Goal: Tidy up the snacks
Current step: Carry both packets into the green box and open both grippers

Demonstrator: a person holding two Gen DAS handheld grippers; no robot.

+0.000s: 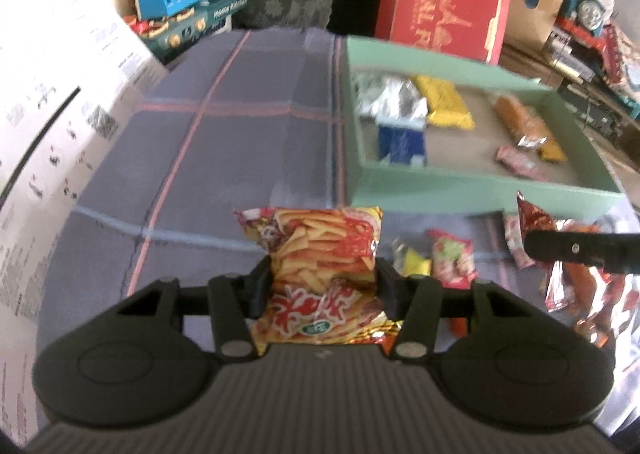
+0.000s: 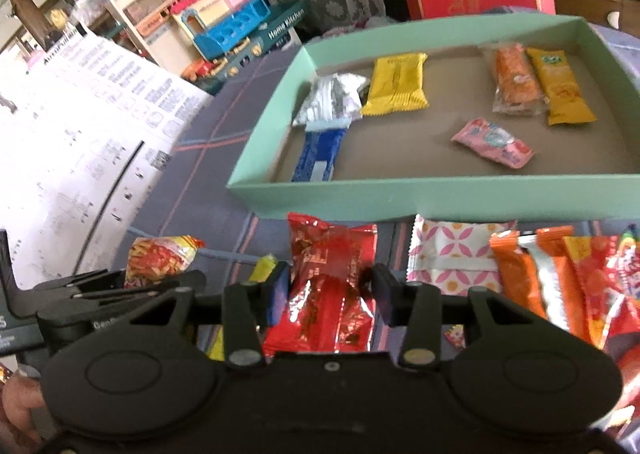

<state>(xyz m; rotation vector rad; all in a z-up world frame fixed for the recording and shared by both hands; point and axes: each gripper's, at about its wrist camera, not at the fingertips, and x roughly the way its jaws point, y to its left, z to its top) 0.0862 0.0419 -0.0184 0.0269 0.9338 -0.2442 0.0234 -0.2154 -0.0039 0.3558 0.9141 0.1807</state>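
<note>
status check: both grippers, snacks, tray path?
Left gripper shut on fries packet. Right gripper shut on red foil packet. Green tray just ahead, part filled. Loose snacks alongside; path looks open.

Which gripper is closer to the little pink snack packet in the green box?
Right. The right gripper holds a red packet just before the box; the left gripper sits further left.

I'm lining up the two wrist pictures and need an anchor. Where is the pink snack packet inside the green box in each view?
Left wrist view: the pink packet lies at the right, near the front wall of the green box.
Right wrist view: the pink packet lies right of centre on the box floor.
Shared landmark: the yellow packet further back in the same box.
</note>
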